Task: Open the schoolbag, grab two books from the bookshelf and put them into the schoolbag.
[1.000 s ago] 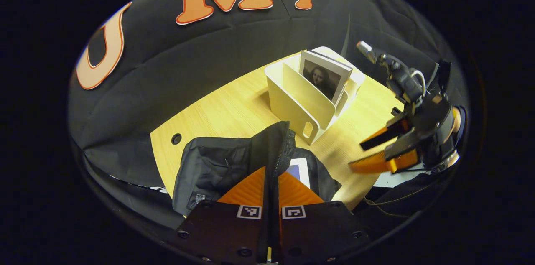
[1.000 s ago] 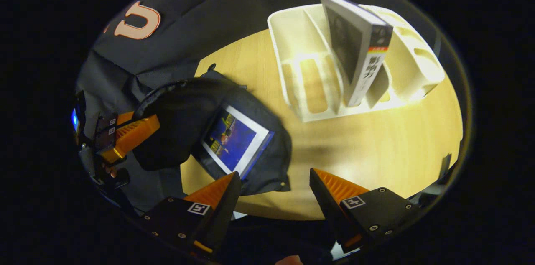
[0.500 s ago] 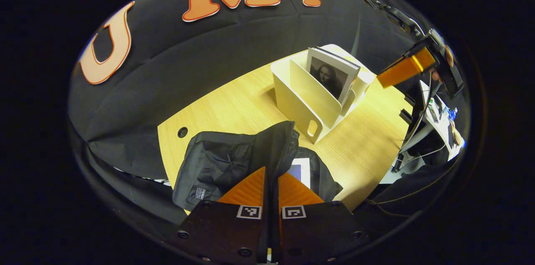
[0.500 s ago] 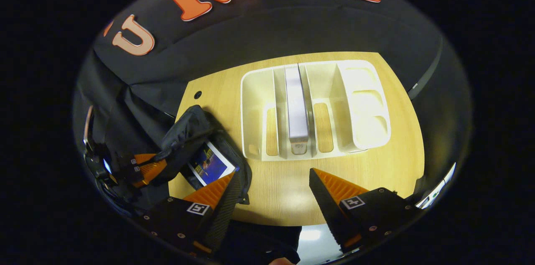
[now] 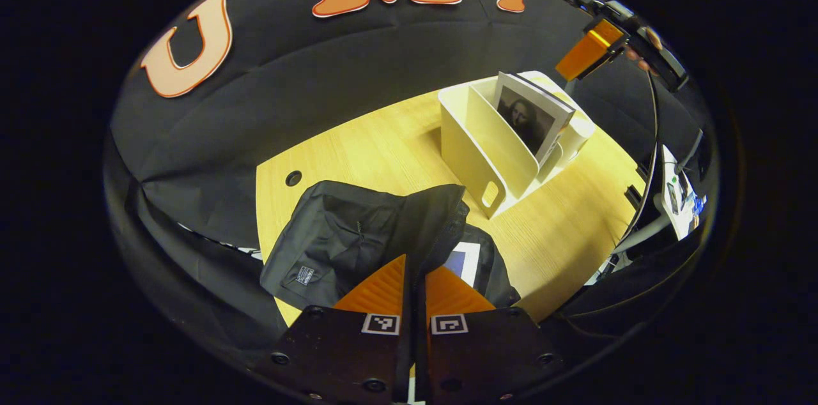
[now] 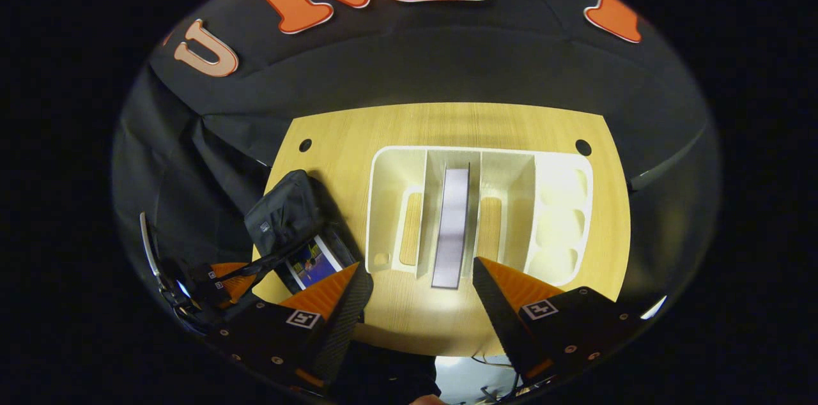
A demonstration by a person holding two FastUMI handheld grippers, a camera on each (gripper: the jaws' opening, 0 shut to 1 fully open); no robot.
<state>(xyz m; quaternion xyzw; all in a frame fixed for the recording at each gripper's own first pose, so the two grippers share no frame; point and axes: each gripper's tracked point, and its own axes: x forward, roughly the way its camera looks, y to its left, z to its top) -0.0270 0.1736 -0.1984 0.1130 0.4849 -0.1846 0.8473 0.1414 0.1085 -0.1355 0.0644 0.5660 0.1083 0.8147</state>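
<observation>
The black schoolbag (image 5: 345,239) lies on the wooden table (image 5: 358,156), and my left gripper (image 5: 415,277) is shut on its lifted flap. A blue-covered book (image 5: 463,261) lies inside the opened bag. Behind it stands the white bookshelf (image 5: 492,149), holding an upright book with a portrait cover (image 5: 530,117). High over the shelf hangs the right gripper (image 5: 585,57). In the right gripper view, my right gripper (image 6: 418,271) is open and looks straight down on that book's top edge (image 6: 451,226) in the bookshelf (image 6: 562,213). To the left lie the schoolbag (image 6: 284,220), the blue book (image 6: 310,262) and the left gripper (image 6: 223,277).
The table (image 6: 345,137) has two round cable holes (image 6: 305,145) (image 6: 583,147) near its back edge. Black cloth walls the booth behind it. Off the table's right side stands a white desk with small devices (image 5: 677,194).
My right gripper has risen from beside the bag to high above the bookshelf and now points down at the upright book. The left gripper still holds the flap.
</observation>
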